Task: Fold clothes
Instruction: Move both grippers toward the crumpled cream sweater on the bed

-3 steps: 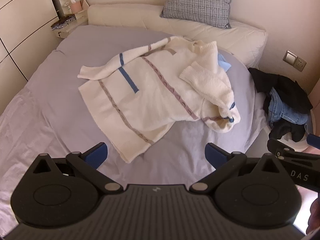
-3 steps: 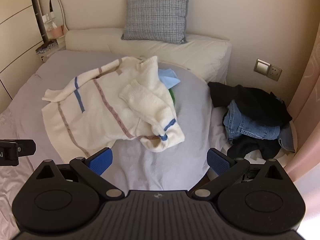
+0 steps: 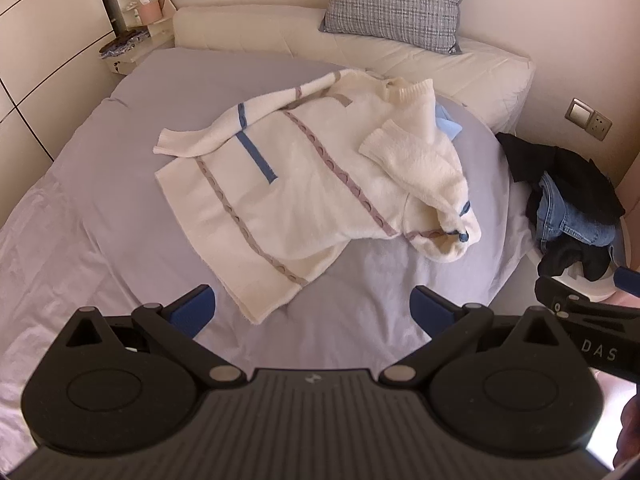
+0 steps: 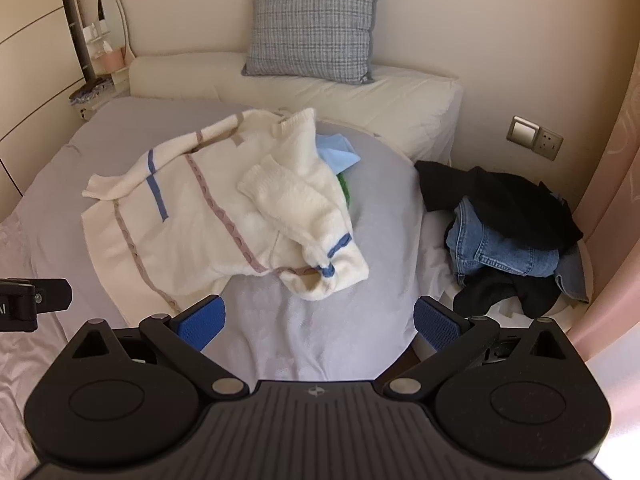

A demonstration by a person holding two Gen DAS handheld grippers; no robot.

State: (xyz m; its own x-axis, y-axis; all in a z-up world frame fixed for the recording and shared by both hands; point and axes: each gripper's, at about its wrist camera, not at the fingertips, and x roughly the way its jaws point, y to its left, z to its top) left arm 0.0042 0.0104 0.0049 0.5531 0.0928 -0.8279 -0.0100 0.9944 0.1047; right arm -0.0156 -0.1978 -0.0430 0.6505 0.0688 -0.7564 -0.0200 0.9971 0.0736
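A cream knitted sweater (image 3: 312, 176) with taupe and blue stripes lies crumpled on the lilac bed sheet (image 3: 120, 184), one sleeve folded over its right side. It also shows in the right wrist view (image 4: 208, 216). My left gripper (image 3: 312, 312) is open and empty, held just short of the sweater's near hem. My right gripper (image 4: 318, 324) is open and empty, held short of the sweater's cuff (image 4: 320, 276). A light blue garment (image 4: 336, 154) and a bit of green cloth (image 4: 344, 190) peek out from under the sweater.
A pile of black clothes and blue jeans (image 4: 508, 228) sits in a white basket right of the bed. A grey checked pillow (image 4: 312, 20) leans on the wall above a cream headboard cushion (image 4: 360, 100). A shelf with a mirror (image 4: 108, 40) stands far left. The right gripper's body (image 3: 588, 320) shows in the left view.
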